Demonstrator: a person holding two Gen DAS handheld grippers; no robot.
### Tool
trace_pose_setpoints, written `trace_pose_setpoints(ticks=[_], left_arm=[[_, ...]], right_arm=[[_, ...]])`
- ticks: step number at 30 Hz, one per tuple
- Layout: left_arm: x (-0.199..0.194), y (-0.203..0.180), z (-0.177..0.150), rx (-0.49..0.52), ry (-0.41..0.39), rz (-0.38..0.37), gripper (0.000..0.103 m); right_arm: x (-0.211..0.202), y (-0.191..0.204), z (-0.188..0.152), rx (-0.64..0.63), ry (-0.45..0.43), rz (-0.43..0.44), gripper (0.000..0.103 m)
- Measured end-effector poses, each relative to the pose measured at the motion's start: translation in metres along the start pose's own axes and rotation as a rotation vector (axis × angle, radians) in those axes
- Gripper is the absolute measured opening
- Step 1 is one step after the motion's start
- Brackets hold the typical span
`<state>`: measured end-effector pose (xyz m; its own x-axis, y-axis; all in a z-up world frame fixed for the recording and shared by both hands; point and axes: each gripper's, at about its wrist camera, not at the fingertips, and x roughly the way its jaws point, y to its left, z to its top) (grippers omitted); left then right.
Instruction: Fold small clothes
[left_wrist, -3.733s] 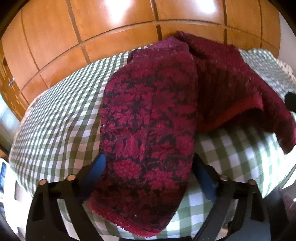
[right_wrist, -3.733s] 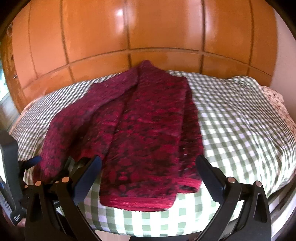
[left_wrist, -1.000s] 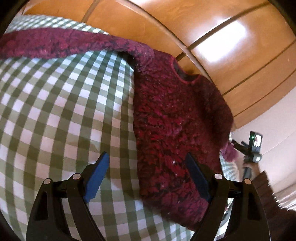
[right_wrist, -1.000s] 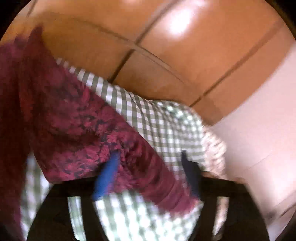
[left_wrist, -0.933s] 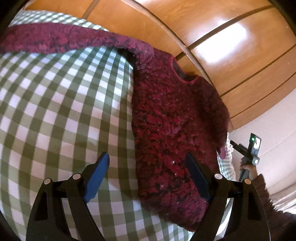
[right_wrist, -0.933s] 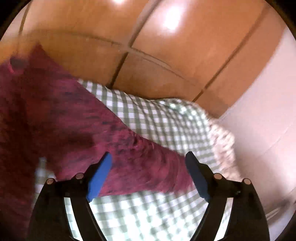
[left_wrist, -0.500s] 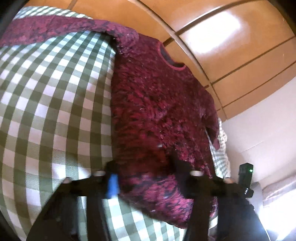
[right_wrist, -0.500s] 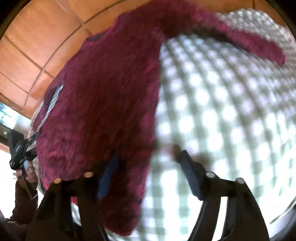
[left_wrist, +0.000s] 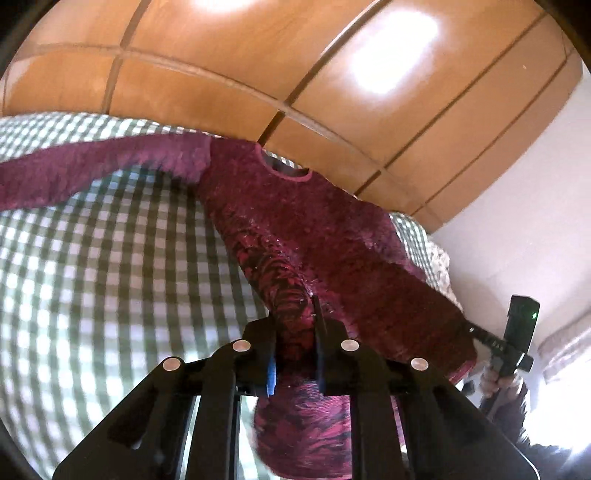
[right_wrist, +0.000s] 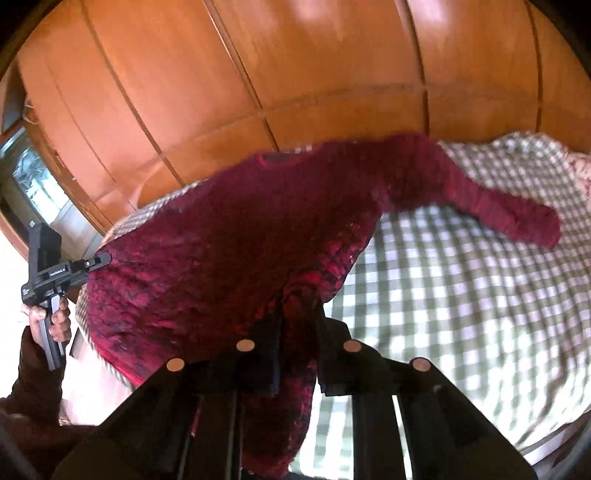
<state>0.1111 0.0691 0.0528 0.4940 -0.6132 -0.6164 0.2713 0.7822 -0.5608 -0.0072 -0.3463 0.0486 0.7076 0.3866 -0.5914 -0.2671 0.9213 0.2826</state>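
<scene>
Left claw (left_wrist: 293, 354): jaws narrow, clamped on a bunched corner of the sweater (left_wrist: 332, 236) hem; cloth fills the gap and spills out below the fingers.
Right claw (right_wrist: 297, 354): jaws narrow, clamped on the opposite hem corner; cloth hangs down past the fingers.
Sweater location: spread on the checked bedspread (left_wrist: 110, 258), hem end raised at both claws, neck end lying toward the wooden headboard (left_wrist: 221, 55).
Key relation: from each claw the body of the sweater runs toward 12 o'clock – the long axis goes hem to neck opening (left_wrist: 286, 171), straight away from both claws. Neither claw is nearer; each holds one corner of the same edge.
Left sleeve (left_wrist: 92, 170): stretched out toward 10 o'clock in the left wrist view.
Right sleeve (right_wrist: 491, 210): stretched out toward 2 o'clock in the right wrist view.
Appearance: thick, fuzzy knit, dark red with black floral pattern and a plain red neck trim – soft and likely to sag between the two grips.
Judged next move: carry the hem forward along the 12 o'clock axis toward the neck, both claws together.
</scene>
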Motion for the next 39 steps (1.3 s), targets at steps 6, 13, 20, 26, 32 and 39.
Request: trace_pose_setpoints(ticks=[6,13,20,26,32,39], left_arm=[[0.012,0.014,-0.075,-0.016,0.155,0.085,0.014],[0.034,0.049,-0.139,-0.118,0.218,0.198,0.020],[-0.011,0.079,-0.107,-0.219,0.006,0.268,0.059],[-0.035,0.141,-0.065,-0.407,-0.144,0.378,0.069],[-0.055,0.206,-0.016,-0.551,-0.264,0.448,0.076],[-0.046,0.267,0.031,-0.697,-0.347,0.382,0.076]], right_arm=[[0.026,-0.030,-0.079,0.001,0.194,-0.108,0.013],[0.056,-0.035,-0.120,0.007,0.341,-0.159,0.018],[0.052,-0.015,-0.065,-0.012,0.167,-0.214,0.075],[0.118,0.043,-0.036,-0.034,0.097,-0.095,0.081],[0.194,0.083,-0.031,-0.134,0.109,-0.173,0.093],[0.214,0.075,-0.032,-0.107,0.095,-0.162,0.101]])
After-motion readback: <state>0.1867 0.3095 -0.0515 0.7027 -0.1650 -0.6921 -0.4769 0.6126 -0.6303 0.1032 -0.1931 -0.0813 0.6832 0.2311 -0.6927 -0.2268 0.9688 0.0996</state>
